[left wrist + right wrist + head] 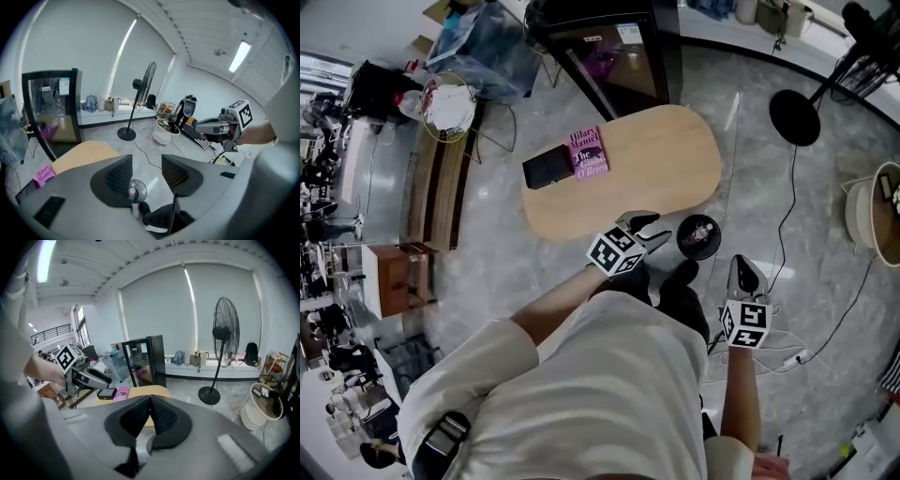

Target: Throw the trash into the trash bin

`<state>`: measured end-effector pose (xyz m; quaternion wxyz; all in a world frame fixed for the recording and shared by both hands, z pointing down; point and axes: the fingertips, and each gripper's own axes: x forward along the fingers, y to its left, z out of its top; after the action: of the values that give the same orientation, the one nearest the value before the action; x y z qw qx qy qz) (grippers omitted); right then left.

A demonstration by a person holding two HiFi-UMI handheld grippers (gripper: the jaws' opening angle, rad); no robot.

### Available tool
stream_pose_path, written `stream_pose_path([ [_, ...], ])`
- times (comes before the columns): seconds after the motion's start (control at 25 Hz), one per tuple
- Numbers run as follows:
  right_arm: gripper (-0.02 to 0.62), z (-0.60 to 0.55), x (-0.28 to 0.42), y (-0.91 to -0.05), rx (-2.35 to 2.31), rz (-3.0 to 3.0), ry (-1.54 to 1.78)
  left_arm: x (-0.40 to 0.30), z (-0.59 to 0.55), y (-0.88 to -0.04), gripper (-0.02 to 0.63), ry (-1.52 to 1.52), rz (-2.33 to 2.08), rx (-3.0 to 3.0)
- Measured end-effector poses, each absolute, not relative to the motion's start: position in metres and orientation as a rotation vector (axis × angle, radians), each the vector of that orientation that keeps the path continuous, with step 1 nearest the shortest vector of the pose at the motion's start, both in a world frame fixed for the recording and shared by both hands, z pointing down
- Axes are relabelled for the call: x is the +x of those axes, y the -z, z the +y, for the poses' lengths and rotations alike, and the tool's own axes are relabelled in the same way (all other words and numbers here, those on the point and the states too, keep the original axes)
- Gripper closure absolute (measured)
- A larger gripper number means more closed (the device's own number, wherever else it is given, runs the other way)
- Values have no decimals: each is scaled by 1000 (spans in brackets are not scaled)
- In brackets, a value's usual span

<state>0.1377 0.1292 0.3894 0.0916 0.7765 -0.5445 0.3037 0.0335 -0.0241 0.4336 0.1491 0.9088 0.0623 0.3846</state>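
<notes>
Trash is already lying inside the trash bin (697, 236): a small clear bottle (133, 191) with a red-and-white label, tiny in my views. The bin is black and round, and it's standing on the marble floor (787, 169) just beside the rounded end of the bench (656, 159), close to my black shoes (675, 281). I'm holding the left gripper (645, 230) above the bin with its jaws partly open and nothing between them; I'm looking straight through the gap at the bottle. I'm holding the right gripper (746, 274) to the right of the bin, jaws fully together and gripping nothing. Open floor is lying to the right and beyond the bin, with a cable (787, 211) trailing across it and the fan base (794, 117) well apart. The bench is carrying a pink book (588, 153) and a flat black item (547, 168) at its far edge, clear of the bin side. The bottle's long axis is looking roughly upright, cap end up, but it's too small for me to be sure.
</notes>
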Motion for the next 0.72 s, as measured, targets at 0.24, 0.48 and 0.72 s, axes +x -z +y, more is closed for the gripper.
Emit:
stream_pose_path([
  [0.24,584,128,145,-321,2416,-1578,-789,18,-59,-365,495,-960,88,2696],
  [0.48,584,130,153,-271,2474,-1537,-674,20,-89,-300,565,-792,-1,2793],
  [0.72,584,127,155,-225,2548,-1498,-560,25,-106,-251,583,-650,9,2845],
])
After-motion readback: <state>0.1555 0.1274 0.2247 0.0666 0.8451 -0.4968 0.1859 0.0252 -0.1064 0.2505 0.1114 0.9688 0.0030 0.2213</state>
